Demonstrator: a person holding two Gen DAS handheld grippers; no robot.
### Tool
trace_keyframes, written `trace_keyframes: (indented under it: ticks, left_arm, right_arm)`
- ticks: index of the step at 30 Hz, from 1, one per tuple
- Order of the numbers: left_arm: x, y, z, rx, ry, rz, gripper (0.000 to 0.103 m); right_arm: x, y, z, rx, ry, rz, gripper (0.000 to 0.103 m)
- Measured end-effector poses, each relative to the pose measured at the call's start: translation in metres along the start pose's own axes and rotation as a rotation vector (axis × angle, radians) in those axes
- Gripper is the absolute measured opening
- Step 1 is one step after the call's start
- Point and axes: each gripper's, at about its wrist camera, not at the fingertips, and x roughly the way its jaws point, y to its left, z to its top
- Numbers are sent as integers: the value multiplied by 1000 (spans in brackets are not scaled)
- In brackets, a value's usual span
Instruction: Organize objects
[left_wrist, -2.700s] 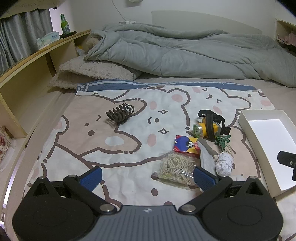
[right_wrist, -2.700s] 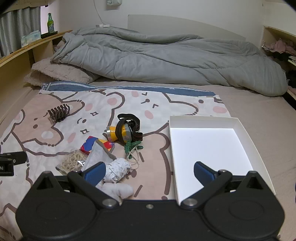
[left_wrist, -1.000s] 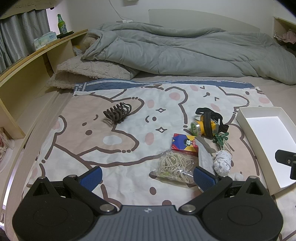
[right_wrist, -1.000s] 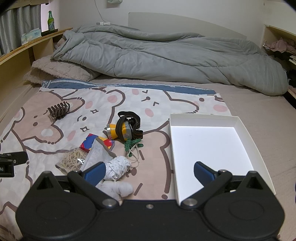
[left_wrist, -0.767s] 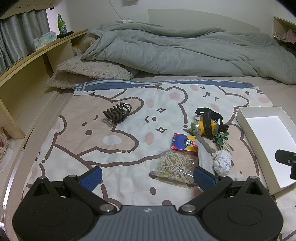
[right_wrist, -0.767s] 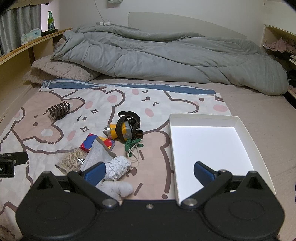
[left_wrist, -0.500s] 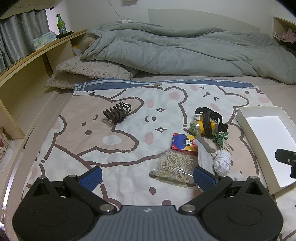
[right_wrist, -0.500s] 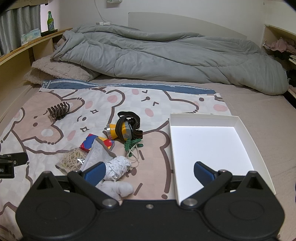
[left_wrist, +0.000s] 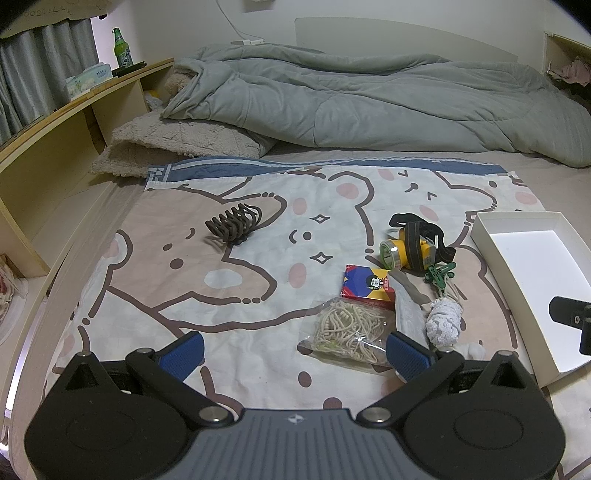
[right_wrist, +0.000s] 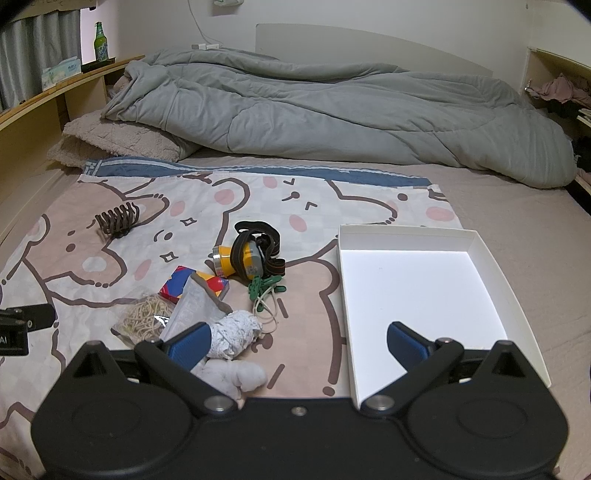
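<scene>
Evidently nothing has been sorted yet. From the left wrist view, the left gripper (left_wrist: 295, 350) hangs low over the near edge of the bear-print sheet (left_wrist: 147, 288) with its jaws spread wide and nothing between them, a stance that suits scanning before a first pick. Just ahead of its right finger lies the bag of rubber bands (left_wrist: 347, 328), touching the card box (left_wrist: 367, 287) behind it; a grey pouch (left_wrist: 408, 308) and a white lace wad (left_wrist: 445, 321) crowd in beside them, with green clips (left_wrist: 439, 275) and the yellow headlamp (left_wrist: 410, 251) further back. The hair claw (left_wrist: 234, 223) sits alone, well apart toward the sheet's far left corner, probably the left hand's job. The white tray (left_wrist: 491, 240) rests at the sheet's right edge, presumably the place where everything belongs. From the right wrist view, the right gripper (right_wrist: 297, 345) is likewise spread and empty, its right finger over the tray's (right_wrist: 406, 232) near left corner and its left finger just above the lace wad (right_wrist: 236, 330). The headlamp (right_wrist: 245, 258), clips (right_wrist: 266, 286), card box (right_wrist: 201, 284), bag (right_wrist: 142, 317) and claw (right_wrist: 118, 219) all lie left of the tray. That clustering near the tray likely makes the wad or clips the easiest first grab, though the tangled strap and cord could drag neighbours along.
</scene>
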Motion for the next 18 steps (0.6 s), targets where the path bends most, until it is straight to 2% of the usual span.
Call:
trace_keyframes:
  ticks: [18]
  left_arm:
    - [0,0,0,-1,2,2,103]
  right_arm:
    - [1,1,-1,-1,2,1,103]
